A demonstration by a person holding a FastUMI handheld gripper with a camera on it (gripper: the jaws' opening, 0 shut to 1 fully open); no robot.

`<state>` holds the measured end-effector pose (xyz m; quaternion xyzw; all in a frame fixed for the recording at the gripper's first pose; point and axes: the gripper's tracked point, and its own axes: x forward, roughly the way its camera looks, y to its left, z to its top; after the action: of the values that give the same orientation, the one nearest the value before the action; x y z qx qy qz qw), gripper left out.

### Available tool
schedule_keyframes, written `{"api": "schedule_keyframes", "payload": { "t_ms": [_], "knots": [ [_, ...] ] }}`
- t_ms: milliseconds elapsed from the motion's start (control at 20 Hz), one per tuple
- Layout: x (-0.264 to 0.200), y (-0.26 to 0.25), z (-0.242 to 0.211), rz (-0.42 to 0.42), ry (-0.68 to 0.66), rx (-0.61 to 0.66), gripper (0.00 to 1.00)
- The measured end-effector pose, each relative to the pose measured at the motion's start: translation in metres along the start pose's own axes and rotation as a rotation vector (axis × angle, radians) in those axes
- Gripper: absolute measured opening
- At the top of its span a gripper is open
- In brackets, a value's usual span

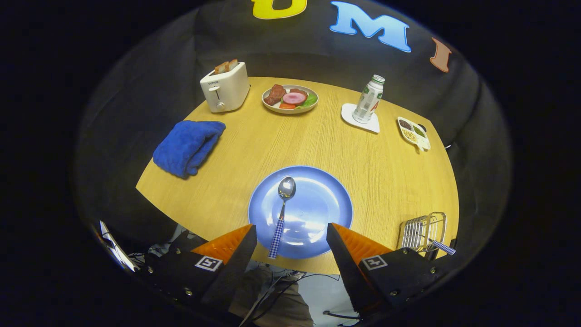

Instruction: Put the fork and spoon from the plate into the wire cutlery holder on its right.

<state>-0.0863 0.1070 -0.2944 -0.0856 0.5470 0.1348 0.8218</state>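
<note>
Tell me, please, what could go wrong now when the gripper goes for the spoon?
1. The spoon lies flat on the smooth blue plate; the open gripper may push it away instead of gripping.
2. Its checked handle overhangs the plate's near rim, so a nudge could tip it off.
3. The wire cutlery holder already holds one checked handle; the spoon might catch there.

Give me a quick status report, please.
Gripper jaws open, nothing held. Spoon on blue plate. One checked handle in wire holder. Path clear.
</note>
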Motion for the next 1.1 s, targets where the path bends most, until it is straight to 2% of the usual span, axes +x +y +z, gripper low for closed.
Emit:
{"api": "schedule_keyframes", "payload": {
  "t_ms": [350,750,800,950,1100],
  "knots": [
    [0.03,-0.001,-0.019,-0.006,0.062,0.013,0.95],
    [0.076,0.007,-0.052,0.001,0.218,0.041,0.95],
    [0.083,0.008,-0.053,0.007,0.228,0.034,0.9],
    [0.093,0.007,-0.054,0.022,0.25,0.028,0.61],
    [0.101,0.004,-0.062,0.029,0.297,0.026,0.58]
  ]
}}
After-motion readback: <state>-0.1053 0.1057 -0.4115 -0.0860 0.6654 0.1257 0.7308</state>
